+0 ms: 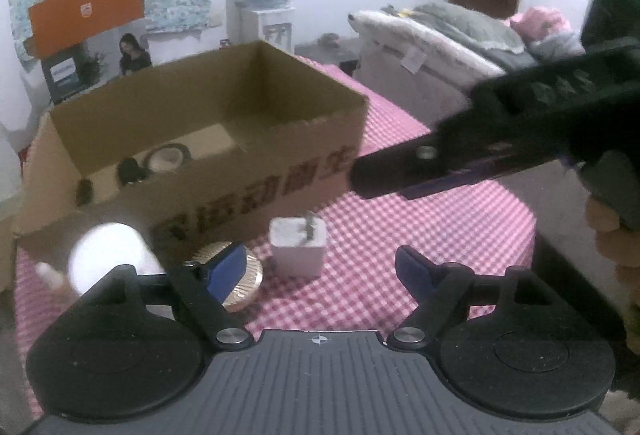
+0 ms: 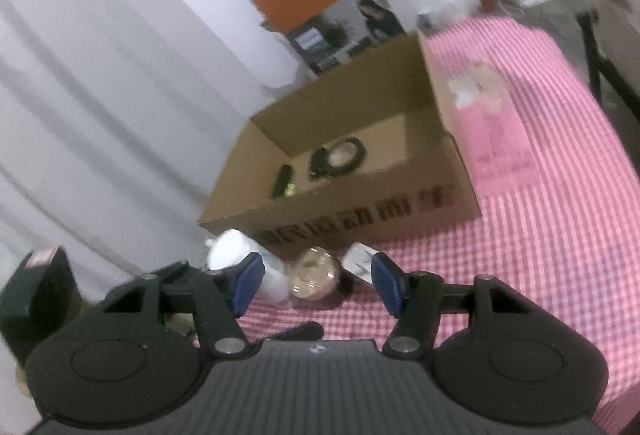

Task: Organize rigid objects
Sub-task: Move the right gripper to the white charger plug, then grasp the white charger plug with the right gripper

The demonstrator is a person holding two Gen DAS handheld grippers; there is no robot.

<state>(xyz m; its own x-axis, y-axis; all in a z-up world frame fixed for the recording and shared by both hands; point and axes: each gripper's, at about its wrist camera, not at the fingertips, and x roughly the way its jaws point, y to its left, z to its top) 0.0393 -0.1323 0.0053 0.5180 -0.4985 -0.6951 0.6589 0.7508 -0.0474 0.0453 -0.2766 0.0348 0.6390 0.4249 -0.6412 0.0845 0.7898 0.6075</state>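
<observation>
An open cardboard box (image 1: pixel 208 139) (image 2: pixel 352 195) stands on the pink checked cloth (image 1: pixel 420 235). Inside it lie a black tape roll (image 1: pixel 168 157) (image 2: pixel 342 155) and small black items (image 2: pixel 284 179). In front of the box sit a white bottle (image 1: pixel 108 255) (image 2: pixel 240 263), a round gold tin (image 1: pixel 244 279) (image 2: pixel 314 273) and a white charger plug (image 1: pixel 298 251) (image 2: pixel 358 261). My left gripper (image 1: pixel 320 271) is open just short of the plug and tin, holding nothing. My right gripper (image 2: pixel 318 285) (image 1: pixel 384 183) is open too, above the same objects, empty.
A pink printed sheet (image 2: pixel 492 123) lies on the cloth right of the box. An orange carton (image 1: pixel 88 11) leans behind the box. A bed with blankets (image 1: pixel 460 35) stands right of the table, a water dispenser (image 1: pixel 268 3) behind. A white curtain (image 2: pixel 100 75) hangs on the left.
</observation>
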